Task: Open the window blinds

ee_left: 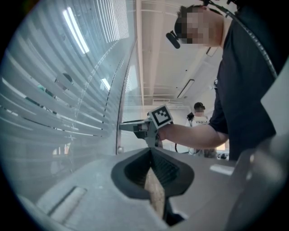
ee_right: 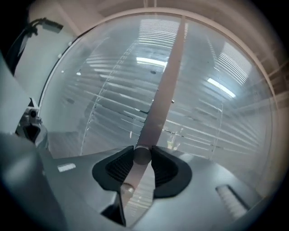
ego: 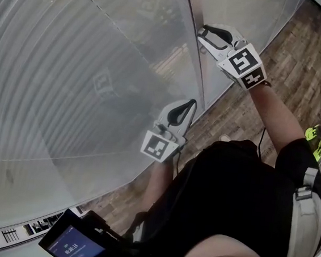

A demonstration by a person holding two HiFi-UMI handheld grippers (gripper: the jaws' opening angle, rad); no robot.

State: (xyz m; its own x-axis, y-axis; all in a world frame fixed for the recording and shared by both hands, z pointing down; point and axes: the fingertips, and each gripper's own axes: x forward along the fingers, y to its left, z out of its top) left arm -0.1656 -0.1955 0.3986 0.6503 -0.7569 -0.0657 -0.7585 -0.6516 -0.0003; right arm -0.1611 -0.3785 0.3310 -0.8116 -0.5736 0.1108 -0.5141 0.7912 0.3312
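Slatted blinds [ego: 68, 87] wall off 9–12 o'clock; wand [ee_right: 165, 85] hangs in front of them. Wood floor [ego: 293, 59] open at 2 o'clock, passable.

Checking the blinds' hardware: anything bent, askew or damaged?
Nothing broken shows. The right tool is clamped on the wand; a few slats near it gape darker than their neighbours, so tilt looks uneven.

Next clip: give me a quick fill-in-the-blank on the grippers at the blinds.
1. The tilt wand of the blinds is gripped in the ___ gripper's jaws.
2. The left gripper is shut and holds ___.
3. The person's shirt is ___.
Missing words: right; nothing; black.
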